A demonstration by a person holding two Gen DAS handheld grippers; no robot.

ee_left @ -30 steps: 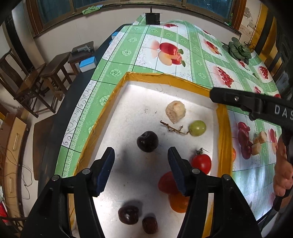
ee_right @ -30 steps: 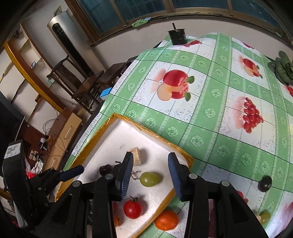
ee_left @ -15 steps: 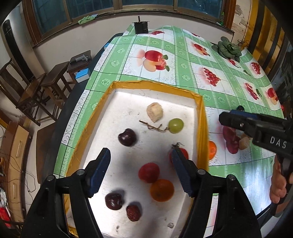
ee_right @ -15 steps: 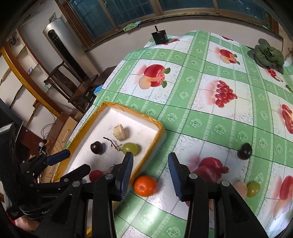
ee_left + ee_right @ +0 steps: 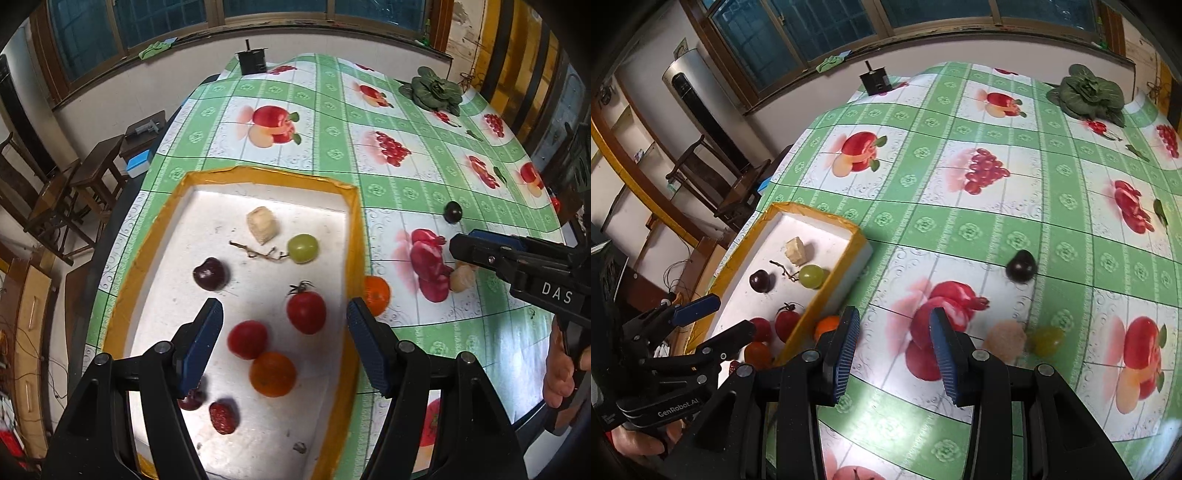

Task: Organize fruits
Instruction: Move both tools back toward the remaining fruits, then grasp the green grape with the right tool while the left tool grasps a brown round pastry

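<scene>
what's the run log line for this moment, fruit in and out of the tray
left claw: open, empty, over tray | right claw: open, empty, over tablecloth | outside tray: orange, dark plum, green grape

Glossy plastic tablecloth (image 5: pixel 332 155), matt white foam tray (image 5: pixel 207 206) with yellow tape rim, ribbed blue pads (image 5: pixel 846 347)

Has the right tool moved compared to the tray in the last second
Yes. The right tool was over the tray near the green grape; it now hovers off the tray's right edge over the tablecloth, open and empty.
</scene>
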